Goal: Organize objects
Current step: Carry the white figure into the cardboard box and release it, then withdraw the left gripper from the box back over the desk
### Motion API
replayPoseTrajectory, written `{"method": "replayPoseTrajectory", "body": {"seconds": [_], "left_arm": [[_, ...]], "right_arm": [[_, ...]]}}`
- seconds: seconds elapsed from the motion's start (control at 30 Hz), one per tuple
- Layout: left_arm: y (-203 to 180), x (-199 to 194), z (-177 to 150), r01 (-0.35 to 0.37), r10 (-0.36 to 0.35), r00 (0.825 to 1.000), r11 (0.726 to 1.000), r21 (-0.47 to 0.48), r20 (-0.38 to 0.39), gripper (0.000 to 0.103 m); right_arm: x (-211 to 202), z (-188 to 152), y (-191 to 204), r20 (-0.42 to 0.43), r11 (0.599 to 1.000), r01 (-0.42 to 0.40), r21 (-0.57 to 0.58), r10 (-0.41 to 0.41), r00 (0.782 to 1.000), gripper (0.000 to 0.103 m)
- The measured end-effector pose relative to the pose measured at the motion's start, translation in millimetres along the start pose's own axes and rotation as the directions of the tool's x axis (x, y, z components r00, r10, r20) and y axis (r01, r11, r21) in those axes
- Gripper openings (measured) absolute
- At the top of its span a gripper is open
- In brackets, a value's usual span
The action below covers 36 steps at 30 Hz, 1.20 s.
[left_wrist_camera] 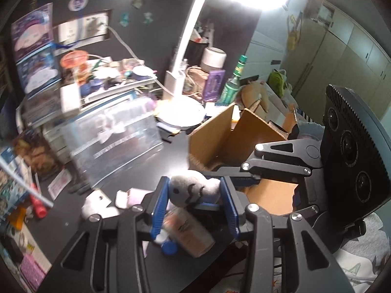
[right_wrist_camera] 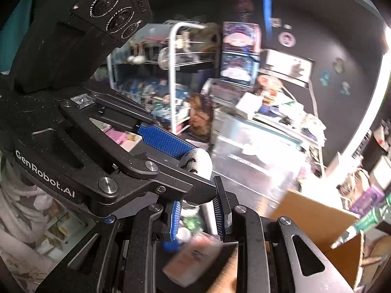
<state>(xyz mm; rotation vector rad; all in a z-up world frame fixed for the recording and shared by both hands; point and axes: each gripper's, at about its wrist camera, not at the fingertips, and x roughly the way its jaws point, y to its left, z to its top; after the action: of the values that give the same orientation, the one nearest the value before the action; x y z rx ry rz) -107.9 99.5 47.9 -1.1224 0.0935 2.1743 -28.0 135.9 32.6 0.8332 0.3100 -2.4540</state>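
A grey plush ball with stitched eyes [left_wrist_camera: 193, 190] sits between the blue pads of my left gripper [left_wrist_camera: 195, 193], which is shut on it above the black desk. In the right wrist view the same plush [right_wrist_camera: 198, 162] shows in the left gripper's pads [right_wrist_camera: 166, 141]. My right gripper [right_wrist_camera: 198, 217] is open just below it, and its black fingers [left_wrist_camera: 273, 166] reach in from the right in the left wrist view. A pink-brown tube with a blue cap [left_wrist_camera: 188, 232] lies under both grippers, also in the right wrist view [right_wrist_camera: 193, 256]. An open cardboard box [left_wrist_camera: 234, 136] stands right behind.
A clear plastic bin [left_wrist_camera: 114, 136] stands on the desk at left. A white desk lamp [left_wrist_camera: 180, 114] shines behind the box. A green bottle [left_wrist_camera: 232, 83] and clutter fill the back. Small white and pink items [left_wrist_camera: 122, 197] lie left of the grippers.
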Motion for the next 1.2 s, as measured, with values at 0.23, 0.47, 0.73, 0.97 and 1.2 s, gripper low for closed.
{"method": "replayPoseTrajectory", "body": {"seconds": [0.23,0.47,0.73,0.97,1.2], "left_arm": [[-25,41,28,0.025,-0.023,0.997,0.999,0.027,-0.075,0.040],[-41,79,42,0.039,-0.034,0.988,0.999,0.032,-0.153,0.040],[-54,78,49,-0.003,0.014,0.992,0.996,0.089,-0.124,0.084],[-48,45,45,-0.039,0.044,0.998,0.996,0.085,-0.054,0.089],[-20,-6,12,-0.148,0.146,0.988,0.988,0.038,0.056,0.092]], "right_arm": [[-13,-17,-46,-0.036,0.997,0.032,0.073,-0.030,0.999,0.019],[-15,-36,-76,-0.108,0.993,0.049,0.109,-0.037,0.993,0.019],[-11,-53,-90,-0.203,0.991,0.062,0.121,-0.036,0.978,0.041],[-20,-53,-93,-0.182,0.987,0.073,0.145,-0.046,0.982,0.059],[-39,-43,-69,-0.083,0.990,0.037,0.137,-0.026,0.996,0.059]]}}
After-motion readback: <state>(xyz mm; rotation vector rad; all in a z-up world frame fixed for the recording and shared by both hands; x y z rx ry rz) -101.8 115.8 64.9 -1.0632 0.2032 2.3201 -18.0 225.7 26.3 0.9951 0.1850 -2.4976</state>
